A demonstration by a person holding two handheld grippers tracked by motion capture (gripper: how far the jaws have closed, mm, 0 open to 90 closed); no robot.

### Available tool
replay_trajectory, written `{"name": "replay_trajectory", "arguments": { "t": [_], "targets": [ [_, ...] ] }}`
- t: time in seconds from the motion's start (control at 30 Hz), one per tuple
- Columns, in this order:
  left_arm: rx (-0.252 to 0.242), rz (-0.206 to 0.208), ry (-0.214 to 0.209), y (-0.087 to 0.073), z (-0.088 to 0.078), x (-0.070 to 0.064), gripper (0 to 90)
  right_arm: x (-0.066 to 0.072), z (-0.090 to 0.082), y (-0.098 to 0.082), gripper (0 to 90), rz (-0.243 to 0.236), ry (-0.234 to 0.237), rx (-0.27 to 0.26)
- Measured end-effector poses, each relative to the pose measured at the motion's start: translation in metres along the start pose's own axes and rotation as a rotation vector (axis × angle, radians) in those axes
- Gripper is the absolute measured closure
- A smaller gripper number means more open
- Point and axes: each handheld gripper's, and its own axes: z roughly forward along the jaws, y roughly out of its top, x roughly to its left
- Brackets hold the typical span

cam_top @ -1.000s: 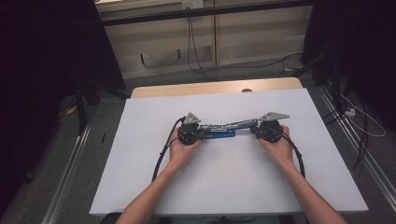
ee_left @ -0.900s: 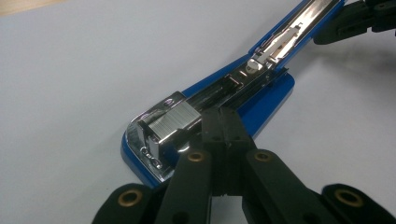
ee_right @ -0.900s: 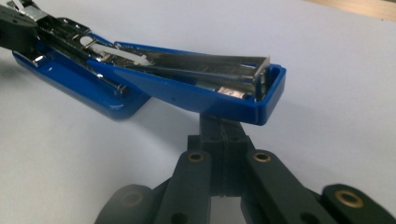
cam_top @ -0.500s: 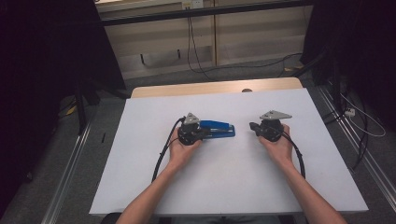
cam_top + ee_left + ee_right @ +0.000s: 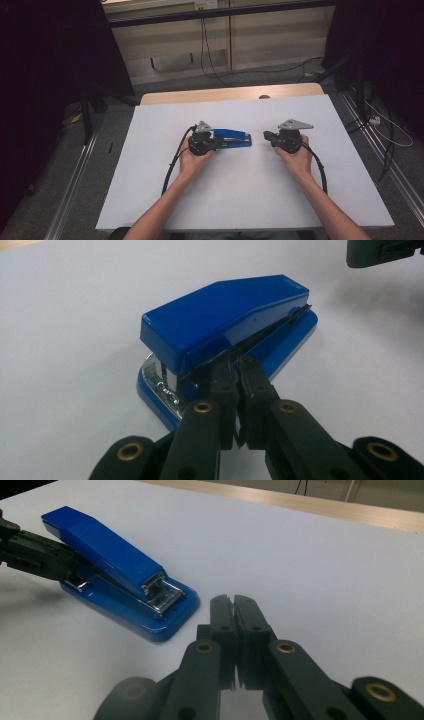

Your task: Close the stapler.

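Stapler [image 5: 231, 138] lies flat mid-table w/ both grippers at its ends, neither one gripping it.
L gripper [image 5: 239, 371] has jaws closed, tips against the stapler's hinge end, prob. to brace it so it won't slide on the white table [image 5: 165, 200]. R gripper [image 5: 231, 605] also closed, holding nothing, parked just off the stapling end, apart from it & pointing at it, likely ready to press or lift the top.

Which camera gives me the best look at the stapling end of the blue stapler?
The right gripper view: the blue stapler points its open metal mouth at that camera. The left gripper view shows its hinge end behind the left gripper. The high view shows it small, from above.
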Motion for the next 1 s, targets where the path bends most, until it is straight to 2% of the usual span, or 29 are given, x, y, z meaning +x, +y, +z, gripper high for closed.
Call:
{"name": "replay_trajectory", "arguments": {
  "t": [0.03, 0.17, 0.23, 0.3, 0.33, 0.43, 0.47, 0.53, 0.57, 0.6, 0.63, 0.7, 0.73, 0.8, 0.87, 0.93, 1.0],
  "targets": [
    [-0.004, 0.002, 0.011, -0.001, 0.000, 0.000, 86.7, 0.001, 0.000, 0.001, 85.5, 0.000, 0.004, -0.004],
    [0.005, 0.007, -0.004, -0.001, -0.003, -0.001, 83.7, 0.001, 0.000, 0.001, 78.1, 0.008, -0.005, -0.003],
    [0.015, 0.025, -0.011, -0.002, -0.006, -0.003, 81.1, 0.000, -0.001, 0.002, 72.9, 0.017, -0.004, -0.002],
    [-0.002, 0.025, -0.007, -0.001, -0.010, -0.005, 78.2, 0.000, -0.002, 0.002, 69.4, 0.027, 0.003, -0.006],
    [-0.007, 0.023, -0.010, -0.001, -0.013, -0.005, 75.8, 0.000, -0.002, 0.003, 64.8, 0.029, 0.007, -0.009],
    [-0.036, 0.018, 0.008, -0.002, -0.021, -0.004, 65.2, 0.000, -0.003, 0.003, 51.5, 0.028, -0.013, -0.001],
    [-0.042, 0.019, 0.016, -0.003, -0.024, -0.004, 60.8, 0.000, -0.003, 0.003, 47.9, 0.034, -0.006, 0.009],
    [-0.059, -0.013, 0.038, -0.005, -0.027, -0.004, 49.8, 0.001, -0.004, 0.002, 40.6, 0.048, -0.006, 0.014],
    [-0.063, -0.018, 0.030, -0.006, -0.028, -0.004, 44.0, 0.002, -0.004, 0.002, 37.6, 0.049, -0.001, 0.015],
    [-0.070, -0.013, 0.026, -0.008, -0.029, -0.004, 41.7, 0.002, -0.005, 0.003, 35.5, 0.051, 0.008, 0.010],
    [-0.068, 0.002, 0.038, -0.008, -0.030, -0.005, 38.3, 0.002, -0.006, 0.003, 32.3, 0.052, 0.011, 0.001],
    [-0.079, 0.004, 0.057, -0.007, -0.031, -0.006, 25.0, 0.004, -0.008, 0.005, 24.3, 0.045, 0.013, -0.021],
    [-0.094, -0.005, 0.052, -0.007, -0.031, -0.007, 21.7, 0.004, -0.010, 0.006, 20.0, 0.049, 0.012, -0.028],
    [-0.097, -0.004, 0.053, -0.008, -0.031, -0.009, 16.4, 0.005, -0.013, 0.007, 13.3, 0.049, 0.002, -0.043],
    [-0.091, -0.022, 0.053, -0.008, -0.031, -0.010, 7.8, 0.006, -0.015, 0.008, 8.0, 0.043, -0.010, -0.062],
    [-0.095, -0.034, 0.022, -0.008, -0.034, -0.010, 4.7, 0.007, -0.017, 0.007, 5.4, 0.039, -0.022, -0.067],
    [-0.112, -0.025, 0.020, -0.007, -0.038, -0.013, 4.7, 0.008, -0.020, 0.007, 4.8, 0.031, -0.024, -0.076]
  ]
}}
